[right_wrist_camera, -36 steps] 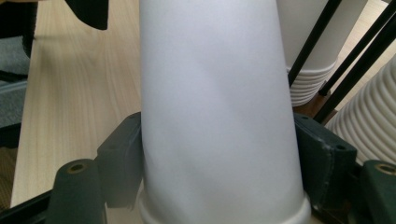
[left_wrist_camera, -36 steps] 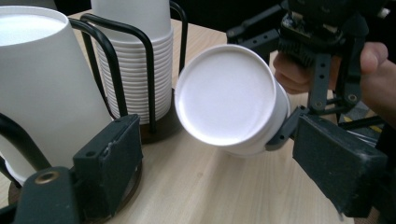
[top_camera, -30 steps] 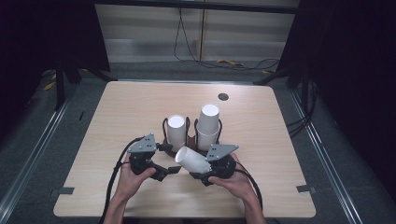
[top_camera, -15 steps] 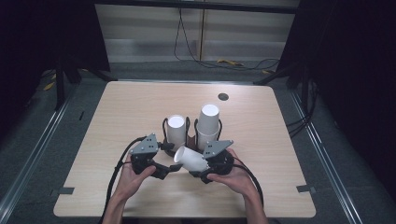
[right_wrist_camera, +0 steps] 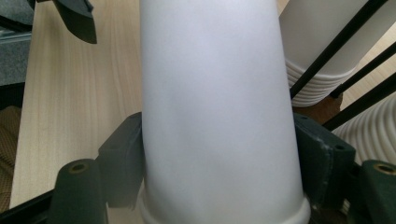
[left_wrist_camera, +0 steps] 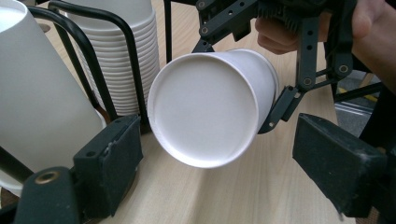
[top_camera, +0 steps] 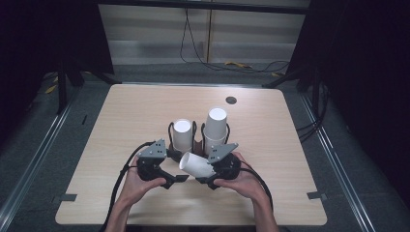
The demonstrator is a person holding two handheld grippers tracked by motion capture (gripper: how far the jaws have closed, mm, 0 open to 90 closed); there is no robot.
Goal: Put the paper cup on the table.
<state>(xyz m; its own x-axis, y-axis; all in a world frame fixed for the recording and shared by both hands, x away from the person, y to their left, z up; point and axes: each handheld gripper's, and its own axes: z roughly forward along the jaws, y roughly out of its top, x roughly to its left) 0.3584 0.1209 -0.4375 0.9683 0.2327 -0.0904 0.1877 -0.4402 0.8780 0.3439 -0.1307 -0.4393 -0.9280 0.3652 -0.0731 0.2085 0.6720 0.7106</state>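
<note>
High view, left to right: left gripper [top_camera: 180,179] just spread wide, empty — right gripper [top_camera: 202,175] pinching white paper cup [top_camera: 197,165] lying level above pale wooden table [top_camera: 121,121], base toward the left gripper; dark room beyond.

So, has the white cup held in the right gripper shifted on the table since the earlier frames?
No. In the high view the white cup lies just in front of the two cup stacks, as before, clamped in the right gripper.
</note>
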